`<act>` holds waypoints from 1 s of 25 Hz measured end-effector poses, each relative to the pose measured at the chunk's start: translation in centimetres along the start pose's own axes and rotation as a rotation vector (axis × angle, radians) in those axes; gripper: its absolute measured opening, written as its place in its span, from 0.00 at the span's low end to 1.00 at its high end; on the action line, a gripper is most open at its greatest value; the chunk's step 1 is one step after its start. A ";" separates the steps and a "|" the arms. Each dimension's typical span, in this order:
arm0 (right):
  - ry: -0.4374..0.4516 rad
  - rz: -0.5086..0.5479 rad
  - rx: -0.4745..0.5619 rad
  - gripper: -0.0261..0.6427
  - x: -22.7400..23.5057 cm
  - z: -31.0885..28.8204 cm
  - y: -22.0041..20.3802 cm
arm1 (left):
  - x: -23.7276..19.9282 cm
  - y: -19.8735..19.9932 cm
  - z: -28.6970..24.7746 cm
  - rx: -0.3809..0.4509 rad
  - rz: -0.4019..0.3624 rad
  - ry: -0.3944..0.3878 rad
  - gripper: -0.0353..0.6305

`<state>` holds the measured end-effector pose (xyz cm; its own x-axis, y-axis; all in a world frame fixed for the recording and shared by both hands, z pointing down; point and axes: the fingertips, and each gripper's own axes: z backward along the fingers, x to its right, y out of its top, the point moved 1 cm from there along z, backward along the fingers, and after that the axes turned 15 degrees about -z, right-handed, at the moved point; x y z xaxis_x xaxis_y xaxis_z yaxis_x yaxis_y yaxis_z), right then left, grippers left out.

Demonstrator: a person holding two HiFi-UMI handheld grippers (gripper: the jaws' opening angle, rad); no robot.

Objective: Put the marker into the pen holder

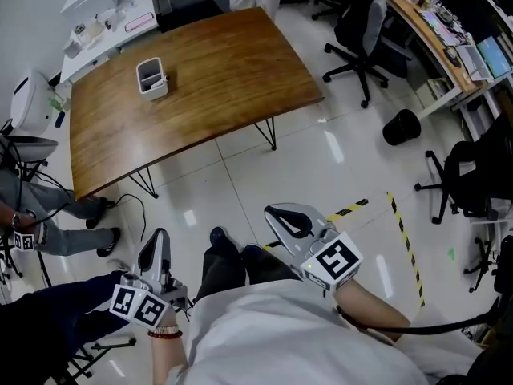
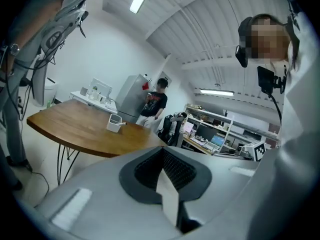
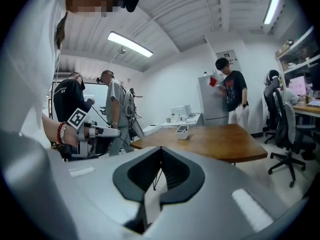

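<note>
Head view: holder (image 1: 151,79) at 11 o'clock on table (image 1: 232,70).
My left gripper (image 1: 155,241): closed, empty.
My right gripper (image 1: 277,214): closed, empty.

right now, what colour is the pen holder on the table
The pen holder is white; the head view shows it best.

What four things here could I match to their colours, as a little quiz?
Things:
1. table
2. pen holder
3. chair
4. floor tape

Colours:
a. black
b. yellow and black
c. brown
d. white

Pairs: 1-c, 2-d, 3-a, 4-b
</note>
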<state>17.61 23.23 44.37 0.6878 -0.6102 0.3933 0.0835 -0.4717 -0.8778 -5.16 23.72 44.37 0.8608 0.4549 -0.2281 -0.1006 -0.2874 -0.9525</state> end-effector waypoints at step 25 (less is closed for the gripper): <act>0.099 0.075 0.137 0.03 -11.3 1.1 4.5 | 7.1 9.6 7.9 0.219 -0.389 -0.159 0.04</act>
<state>11.00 28.72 35.66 0.6224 -0.7028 0.3446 0.1372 -0.3355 -0.9320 -3.93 30.87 32.03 0.7704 0.6216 0.1422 0.0969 0.1063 -0.9896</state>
